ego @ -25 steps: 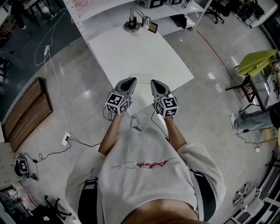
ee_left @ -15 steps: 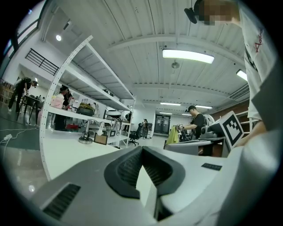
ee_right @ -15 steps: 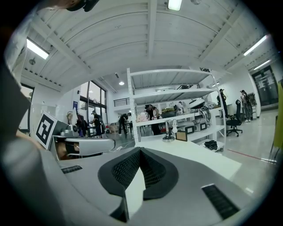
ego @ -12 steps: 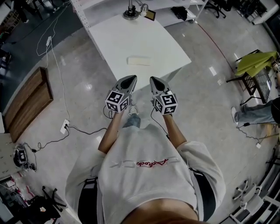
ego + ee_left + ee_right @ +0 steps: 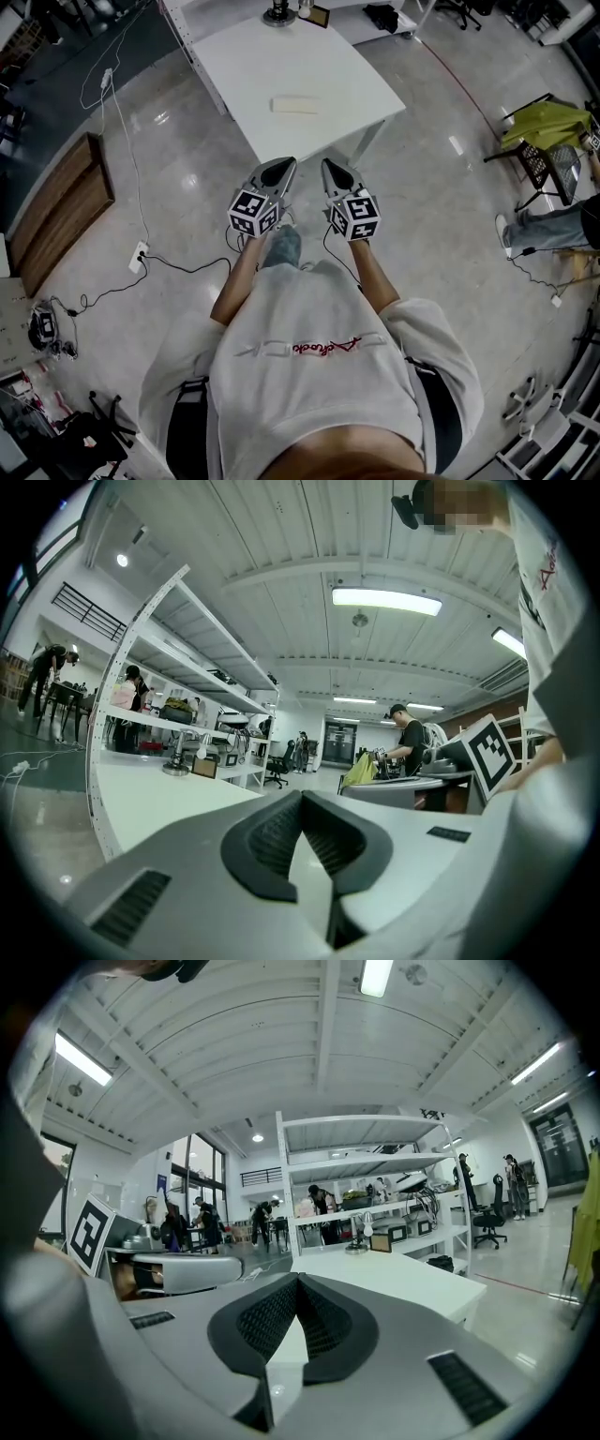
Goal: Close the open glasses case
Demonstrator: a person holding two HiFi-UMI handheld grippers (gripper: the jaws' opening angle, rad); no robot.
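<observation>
A pale cream glasses case (image 5: 296, 105) lies on the white table (image 5: 319, 56) ahead of me; from here I cannot tell whether its lid is up. My left gripper (image 5: 281, 169) and right gripper (image 5: 335, 171) are held side by side at chest height, short of the table's near corner and well away from the case. Both are shut with nothing between the jaws. In the left gripper view the left gripper (image 5: 300, 794) points over the table (image 5: 159, 794). The right gripper (image 5: 297, 1277) likewise looks over the table (image 5: 394, 1274). The case is hidden in both gripper views.
A lamp base (image 5: 278, 14) and a small frame stand at the table's far edge. A wooden board (image 5: 61, 220) and a power strip (image 5: 139, 255) with its cables lie on the floor at left. At right, a yellow-green cloth (image 5: 548, 127) lies on a cart beside a person's legs (image 5: 553, 234).
The table has slid up and away in the head view, and the case has come into sight on it. Both grippers stay shut and side by side.
</observation>
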